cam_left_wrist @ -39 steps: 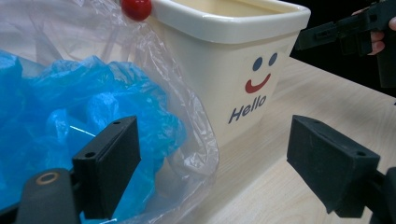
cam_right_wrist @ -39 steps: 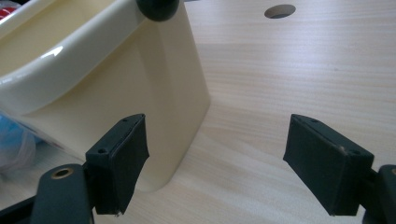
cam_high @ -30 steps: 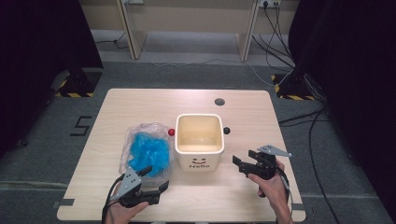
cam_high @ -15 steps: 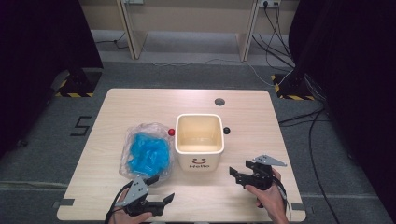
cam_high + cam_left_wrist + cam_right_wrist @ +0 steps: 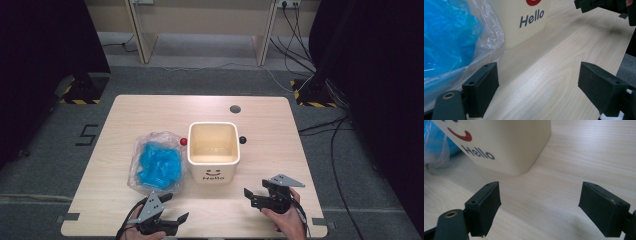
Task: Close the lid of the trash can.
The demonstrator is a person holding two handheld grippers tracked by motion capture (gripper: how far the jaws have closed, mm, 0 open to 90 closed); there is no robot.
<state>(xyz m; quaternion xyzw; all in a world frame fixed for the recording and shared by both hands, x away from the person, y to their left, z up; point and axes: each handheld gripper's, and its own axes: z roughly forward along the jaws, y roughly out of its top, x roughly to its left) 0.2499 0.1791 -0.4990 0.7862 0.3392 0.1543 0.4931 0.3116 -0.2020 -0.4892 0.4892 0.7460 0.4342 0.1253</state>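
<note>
1 overhead view, 2 low close-ups

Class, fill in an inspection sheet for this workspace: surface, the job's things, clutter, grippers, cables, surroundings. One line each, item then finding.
Surface: pale wooden table, with a dark round hole near its far edge.
Job's things: clear plastic bag with blue contents, left of and against the cream bin, which is upright, printed "Hello", and looks empty.
Clutter: red ball at the bin's left, black ball at its right.
Grippers: left hand-held gripper open, near the table's front edge; right hand-held gripper open, right of the bin; neither holds anything.
Cables: black cables on the floor at right.
Surroundings: grey carpet, dark curtains both sides, hazard-striped stand feet.
</note>
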